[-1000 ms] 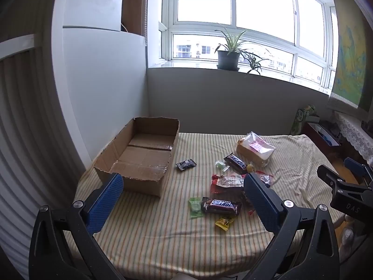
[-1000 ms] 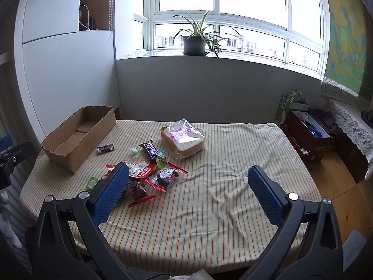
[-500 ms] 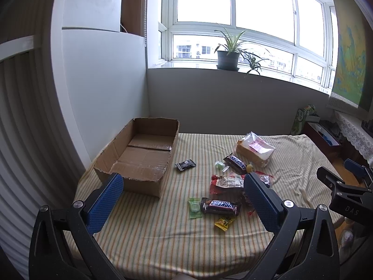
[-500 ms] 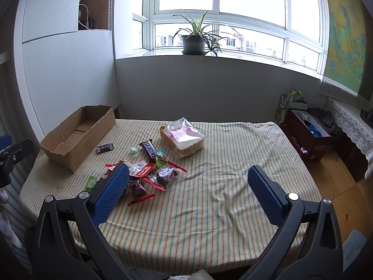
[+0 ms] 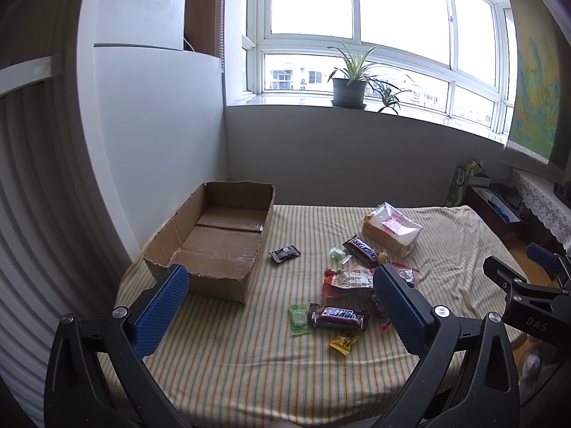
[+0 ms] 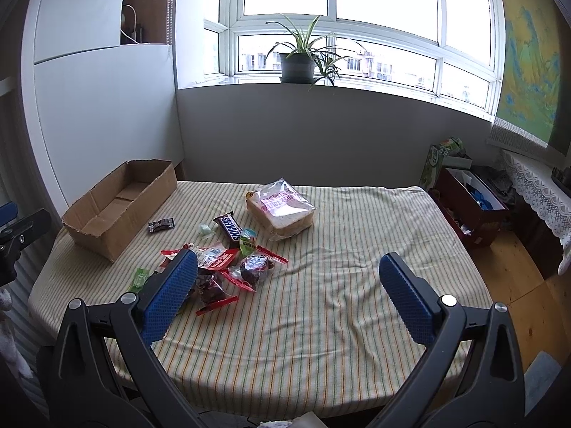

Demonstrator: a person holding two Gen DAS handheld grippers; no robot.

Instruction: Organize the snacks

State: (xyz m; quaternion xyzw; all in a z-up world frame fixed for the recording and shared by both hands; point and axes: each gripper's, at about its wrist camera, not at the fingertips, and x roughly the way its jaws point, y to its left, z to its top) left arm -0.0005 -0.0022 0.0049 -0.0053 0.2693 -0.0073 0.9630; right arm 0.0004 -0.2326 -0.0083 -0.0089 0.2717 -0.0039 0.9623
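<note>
An empty cardboard box lies at the table's far left. Snacks lie scattered mid-table: a bagged bread loaf, two Snickers bars, a small dark packet, red-wrapped packets, a green candy and a yellow candy. My left gripper is open and empty above the table's near left edge. My right gripper is open and empty above the near edge, right of the snack pile.
The table wears a striped cloth. A potted plant stands on the window sill. A dark red box with clutter sits on the floor at right. A white wall flanks the box.
Both grippers have drifted very slightly; the view barely shifts. Nothing on the table has moved.
</note>
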